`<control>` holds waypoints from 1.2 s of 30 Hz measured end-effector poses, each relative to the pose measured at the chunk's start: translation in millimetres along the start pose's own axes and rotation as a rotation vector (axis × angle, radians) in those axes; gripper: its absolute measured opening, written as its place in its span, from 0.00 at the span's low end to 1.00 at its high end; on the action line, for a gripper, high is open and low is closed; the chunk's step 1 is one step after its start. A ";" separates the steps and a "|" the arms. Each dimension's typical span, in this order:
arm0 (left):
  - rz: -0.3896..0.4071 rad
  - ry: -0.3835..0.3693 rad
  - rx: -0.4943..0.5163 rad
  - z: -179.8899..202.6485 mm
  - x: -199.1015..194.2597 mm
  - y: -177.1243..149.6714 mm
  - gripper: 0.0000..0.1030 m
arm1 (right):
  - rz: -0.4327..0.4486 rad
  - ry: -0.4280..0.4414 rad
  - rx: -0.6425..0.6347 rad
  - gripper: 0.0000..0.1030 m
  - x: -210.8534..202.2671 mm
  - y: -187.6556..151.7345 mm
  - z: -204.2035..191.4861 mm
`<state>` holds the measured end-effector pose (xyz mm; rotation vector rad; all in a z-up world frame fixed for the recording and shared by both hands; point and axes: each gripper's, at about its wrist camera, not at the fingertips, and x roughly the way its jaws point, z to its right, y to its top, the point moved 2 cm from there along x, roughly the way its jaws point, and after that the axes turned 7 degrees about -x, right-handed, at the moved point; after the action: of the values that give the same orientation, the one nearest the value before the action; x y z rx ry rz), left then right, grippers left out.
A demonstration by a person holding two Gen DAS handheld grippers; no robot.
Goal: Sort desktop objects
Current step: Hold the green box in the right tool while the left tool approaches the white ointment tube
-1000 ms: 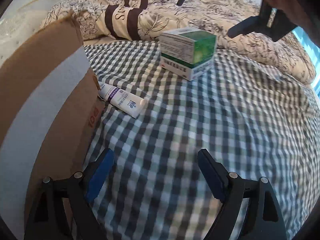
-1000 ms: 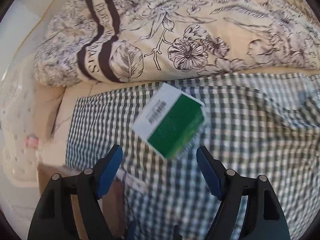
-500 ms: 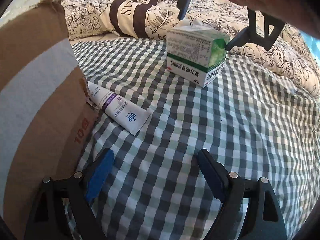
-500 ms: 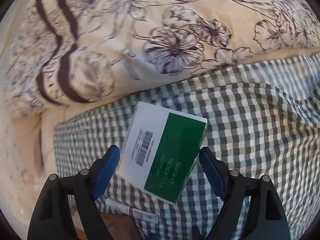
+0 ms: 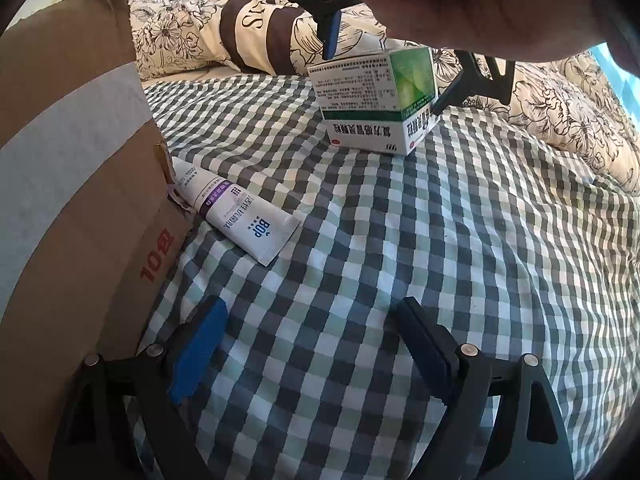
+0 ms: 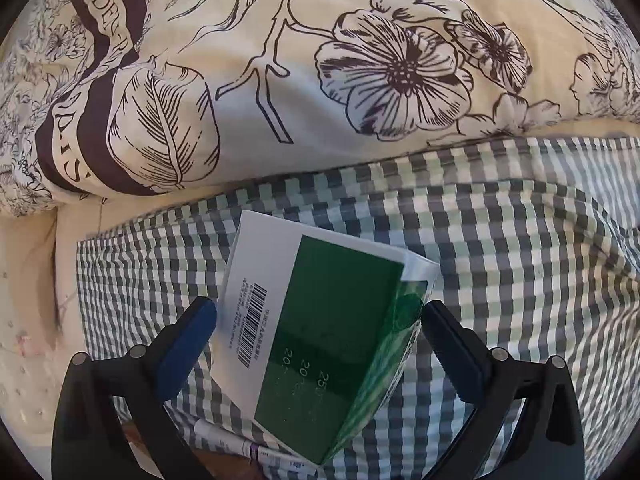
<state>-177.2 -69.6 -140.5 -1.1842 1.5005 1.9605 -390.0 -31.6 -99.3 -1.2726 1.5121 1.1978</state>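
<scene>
A green and white medicine box point(image 5: 376, 104) stands on the checked cloth point(image 5: 460, 240) at the far side. My right gripper point(image 5: 390, 66) comes down over it from above, held by a hand point(image 5: 460, 0). In the right wrist view the box point(image 6: 320, 340) lies between the fingers of the right gripper point(image 6: 320, 328), which is open and straddles it closely. A white and purple tube point(image 5: 236, 212) lies beside the cardboard box point(image 5: 80, 160) at the left. My left gripper point(image 5: 312, 344) hovers open over bare cloth, short of the tube.
A floral quilt point(image 6: 360, 80) is bunched along the far edge of the cloth. The tall cardboard box wall blocks the left side. The tube point(image 6: 248, 446) shows just below the medicine box in the right wrist view.
My right gripper has come down over the medicine box, and its fingers now flank it. My left gripper has edged forward, so the tube and box look nearer.
</scene>
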 end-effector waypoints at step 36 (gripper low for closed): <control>-0.065 -0.072 -0.190 -18.6 1.9 19.1 0.87 | 0.259 0.073 -0.253 0.90 -90.6 -53.3 78.0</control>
<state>-185.2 -93.7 -132.1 -1.2085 1.2470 2.1146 -321.9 62.1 -38.3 -1.3235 1.6565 1.5657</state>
